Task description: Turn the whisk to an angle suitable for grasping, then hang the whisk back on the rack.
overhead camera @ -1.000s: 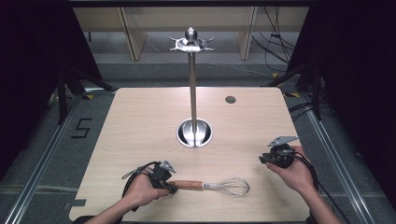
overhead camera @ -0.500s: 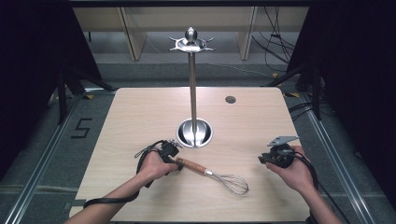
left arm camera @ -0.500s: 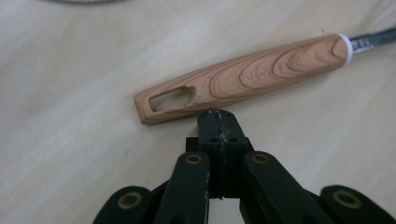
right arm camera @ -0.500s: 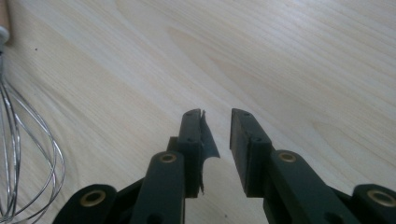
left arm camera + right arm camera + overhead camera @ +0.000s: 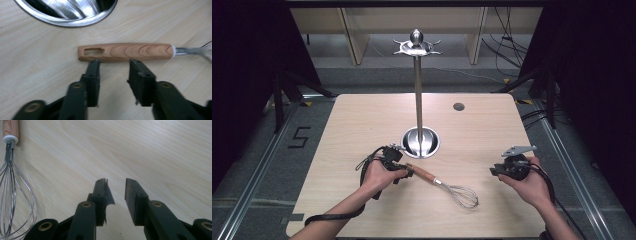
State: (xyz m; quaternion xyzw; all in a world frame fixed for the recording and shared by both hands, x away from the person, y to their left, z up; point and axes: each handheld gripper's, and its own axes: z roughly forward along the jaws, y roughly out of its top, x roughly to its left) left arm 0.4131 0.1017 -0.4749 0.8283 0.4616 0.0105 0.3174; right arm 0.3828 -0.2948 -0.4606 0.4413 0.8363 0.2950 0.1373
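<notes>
Pale wooden tabletop (image 5: 362, 130) is carrying a whisk (image 5: 443, 184) lying near-centre, its wooden handle running crosswise just beyond the left tool (image 5: 113, 65), whose jaws are gaping empty, while the right tool (image 5: 116, 182) is hovering narrowly parted, farther off.

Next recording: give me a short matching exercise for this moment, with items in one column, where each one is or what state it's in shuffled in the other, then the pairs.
Items:
1. whisk
2. utensil stand
3. left gripper
4. right gripper

Places or states:
A. open, over bare table near the right edge
B. lying flat on the table, wooden handle toward the left
C. upright at the table's middle, nothing hanging from its top
D. open, jaw tips beside the wooden handle

Pairs: 1-B, 2-C, 3-D, 4-A
</notes>
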